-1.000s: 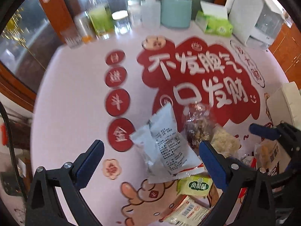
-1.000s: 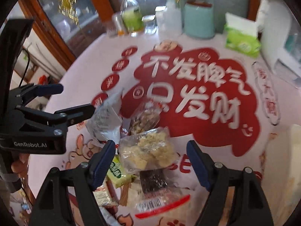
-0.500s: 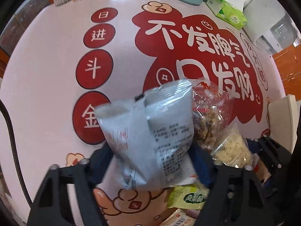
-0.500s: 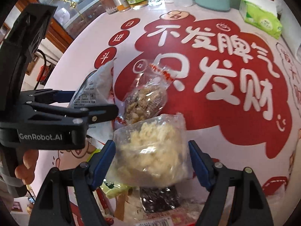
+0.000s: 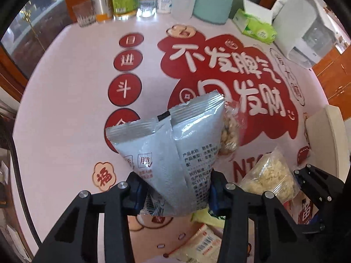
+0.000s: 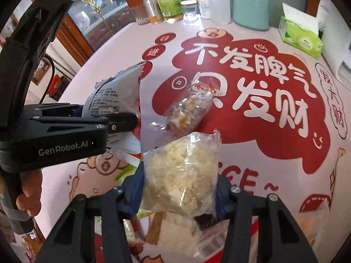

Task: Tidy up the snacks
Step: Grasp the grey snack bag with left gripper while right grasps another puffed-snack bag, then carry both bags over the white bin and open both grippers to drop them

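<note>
Since a second ago both pairs of jaws have just been closing. The left gripper now pinches the grey foil snack bag; the right gripper pinches the clear bag of pale crumbly snack. Only the right wrist view shows the clear bag of brown nuts whole, at 12 o'clock, and a hand at 9. Both held bags stand long axis up, sealed tops toward 12, above the tablecloth.

Left tool pitched steeply down, jaws just closed in, pads pinching a grey packet. Right tool likewise steep — jaws just closed, clamping a clear bag. Left hand at 8 o'clock in right view.
</note>
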`<state>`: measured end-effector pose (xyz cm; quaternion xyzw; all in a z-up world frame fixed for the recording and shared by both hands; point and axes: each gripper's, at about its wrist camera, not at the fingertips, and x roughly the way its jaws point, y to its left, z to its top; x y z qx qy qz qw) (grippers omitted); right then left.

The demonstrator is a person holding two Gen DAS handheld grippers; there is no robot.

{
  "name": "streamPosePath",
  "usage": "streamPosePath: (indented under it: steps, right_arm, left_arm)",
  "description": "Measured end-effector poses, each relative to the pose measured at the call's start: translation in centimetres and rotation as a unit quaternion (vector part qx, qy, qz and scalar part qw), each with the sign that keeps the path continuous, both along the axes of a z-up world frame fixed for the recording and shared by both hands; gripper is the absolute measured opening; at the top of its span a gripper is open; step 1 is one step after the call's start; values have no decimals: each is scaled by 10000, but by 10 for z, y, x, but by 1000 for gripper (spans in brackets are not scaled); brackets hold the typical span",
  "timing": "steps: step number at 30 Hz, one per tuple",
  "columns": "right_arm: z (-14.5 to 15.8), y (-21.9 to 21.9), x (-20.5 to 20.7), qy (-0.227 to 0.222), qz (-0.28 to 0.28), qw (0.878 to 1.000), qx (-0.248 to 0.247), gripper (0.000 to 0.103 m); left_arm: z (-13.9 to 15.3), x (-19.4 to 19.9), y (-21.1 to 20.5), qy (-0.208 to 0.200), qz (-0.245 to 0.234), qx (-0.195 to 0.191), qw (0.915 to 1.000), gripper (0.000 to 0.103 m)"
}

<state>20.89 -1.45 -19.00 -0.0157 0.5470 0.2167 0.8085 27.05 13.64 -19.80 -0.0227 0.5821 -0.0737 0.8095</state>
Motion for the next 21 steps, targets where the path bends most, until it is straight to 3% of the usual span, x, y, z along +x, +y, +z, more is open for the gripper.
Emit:
streamPosePath:
  steps: [11, 21]
  right_arm:
    - [51, -36, -58, -609, -193, 9977, 232, 52]
    - [95, -117, -127, -1078, -637, 9916, 336, 52]
  left_arm:
    - [84, -55, -35, -795, -173, -6, 9967, 43]
    - [145, -105, -116, -1279, -626, -203, 9896, 43]
